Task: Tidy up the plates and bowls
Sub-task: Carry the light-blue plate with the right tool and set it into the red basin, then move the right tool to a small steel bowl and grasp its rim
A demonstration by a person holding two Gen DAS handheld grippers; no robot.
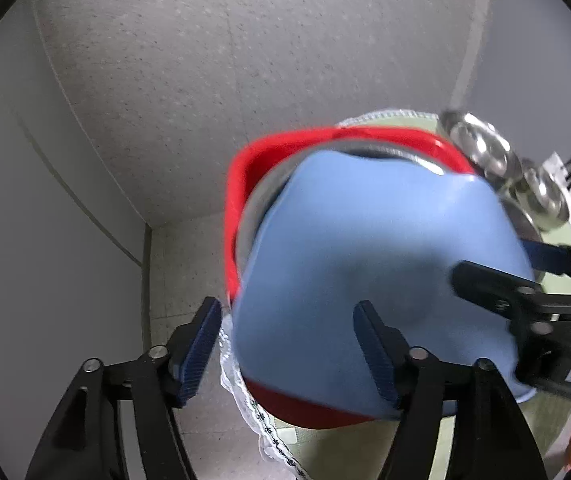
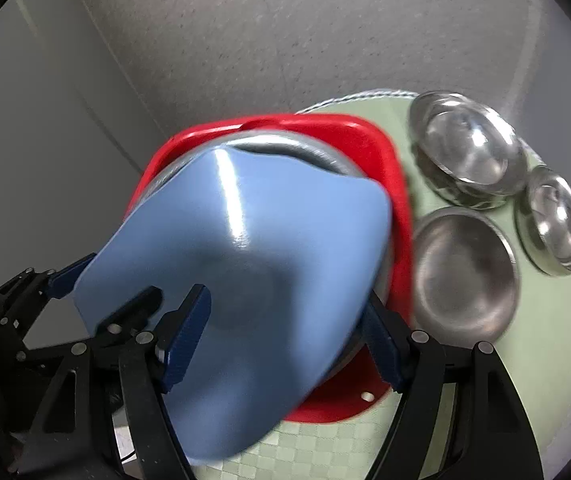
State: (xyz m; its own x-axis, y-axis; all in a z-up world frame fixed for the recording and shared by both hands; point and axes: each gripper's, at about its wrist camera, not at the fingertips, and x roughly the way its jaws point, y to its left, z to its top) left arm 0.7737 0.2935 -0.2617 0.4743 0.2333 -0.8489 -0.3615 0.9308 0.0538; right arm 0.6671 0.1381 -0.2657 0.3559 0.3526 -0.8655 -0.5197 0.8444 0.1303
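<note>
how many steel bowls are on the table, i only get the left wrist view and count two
Observer: Three in the right wrist view: a back bowl, a right bowl, and a third bowl in front of them.
Operator: where does the third one sit
Observer: On the green cloth, right beside the red plate; I cannot tell whether they touch.
Operator: anything odd on the red plate's near rim
Observer: A small hole goes through the rim there.
</note>
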